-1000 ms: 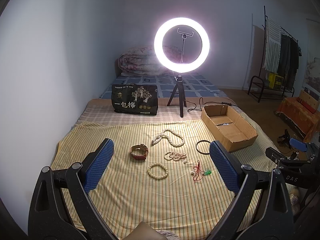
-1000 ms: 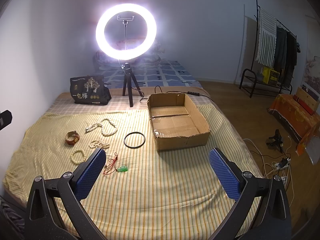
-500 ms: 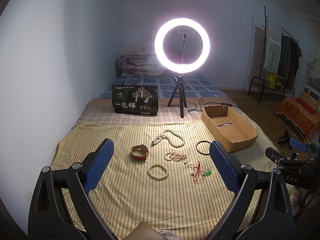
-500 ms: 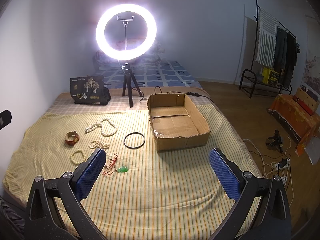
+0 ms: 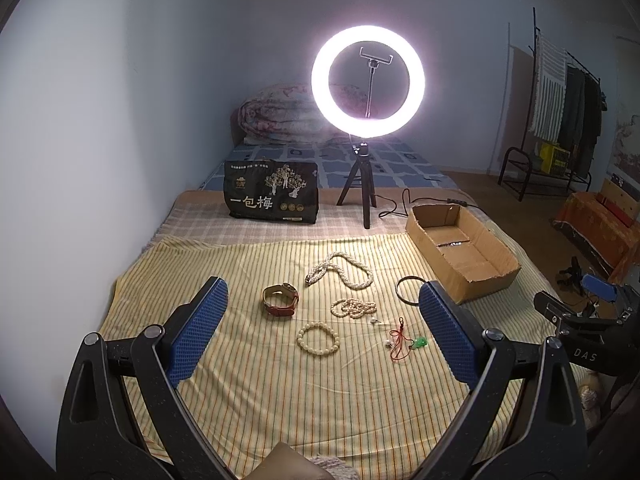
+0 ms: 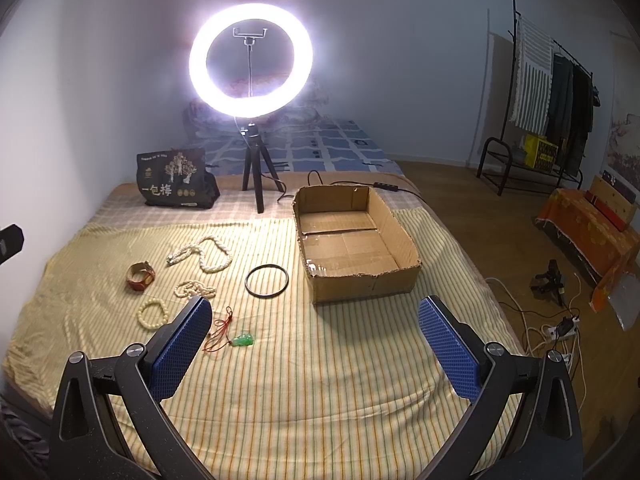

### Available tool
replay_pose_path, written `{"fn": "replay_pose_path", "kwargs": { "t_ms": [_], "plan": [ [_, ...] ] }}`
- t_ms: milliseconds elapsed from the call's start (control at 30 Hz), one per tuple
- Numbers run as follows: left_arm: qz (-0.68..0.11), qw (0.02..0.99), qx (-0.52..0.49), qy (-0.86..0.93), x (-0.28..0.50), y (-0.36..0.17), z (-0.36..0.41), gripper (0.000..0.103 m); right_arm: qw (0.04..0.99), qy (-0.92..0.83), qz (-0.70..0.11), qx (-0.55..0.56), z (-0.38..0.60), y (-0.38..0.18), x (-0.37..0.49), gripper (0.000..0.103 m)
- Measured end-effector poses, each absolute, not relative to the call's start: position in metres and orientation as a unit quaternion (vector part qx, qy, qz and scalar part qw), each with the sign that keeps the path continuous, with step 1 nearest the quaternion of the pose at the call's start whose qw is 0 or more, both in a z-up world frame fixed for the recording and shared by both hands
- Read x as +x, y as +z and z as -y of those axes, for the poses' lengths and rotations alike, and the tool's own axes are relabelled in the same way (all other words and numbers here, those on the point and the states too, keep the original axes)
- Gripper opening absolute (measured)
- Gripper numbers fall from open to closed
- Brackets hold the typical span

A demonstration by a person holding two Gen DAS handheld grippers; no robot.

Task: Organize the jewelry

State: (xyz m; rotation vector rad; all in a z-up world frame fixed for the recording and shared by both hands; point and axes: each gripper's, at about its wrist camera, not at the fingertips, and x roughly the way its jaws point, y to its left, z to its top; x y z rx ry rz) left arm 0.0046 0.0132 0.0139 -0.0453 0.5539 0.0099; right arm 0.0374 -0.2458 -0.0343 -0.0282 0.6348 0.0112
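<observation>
Nothing has moved vs. the earlier frames: both grippers hover at the same height and no item has shifted.

Status:
- Left gripper [image 5: 320, 322]: jaws spread wide, holding nothing, above the near part of the striped sheet [image 5: 280, 408].
- Right gripper [image 6: 316, 336]: jaws spread wide, holding nothing, facing the cardboard box [image 6: 394, 280].
- Jewelry lies loose on the sheet, left of the box: pearl necklace [image 5: 352, 270], watch [image 5: 281, 300], small pearl strand [image 5: 354, 307], bead bracelet [image 5: 319, 338], red cord w/ green pendant [image 5: 402, 342], black ring [image 6: 267, 281].
- Box is empty; black ring lies just beside its left wall.

Est. progress: task not started; likely dest. is the box.

Risks from here:
- Soft sheet: jaws closing on a thin item may pinch fabric too, dragging nearby pieces.
- Small pearl strand and red cord lie near each other; a wide grab may snag both.
- Long necklace may hang and catch the box rim on transfer.
- Ring light [image 6: 250, 54] on its tripod stands close behind the box; its cable runs alongside, so a careless reach could hook it.
</observation>
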Motion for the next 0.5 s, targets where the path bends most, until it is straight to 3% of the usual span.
{"fn": "replay_pose_path", "kwargs": {
  "t_ms": [500],
  "plan": [
    [-0.338, 0.941, -0.013, 0.022, 0.048, -0.019, -0.048, 0.098, 0.920, 0.010, -0.391, 0.000, 0.249, -0.061, 0.069, 0.102]
  ]
}}
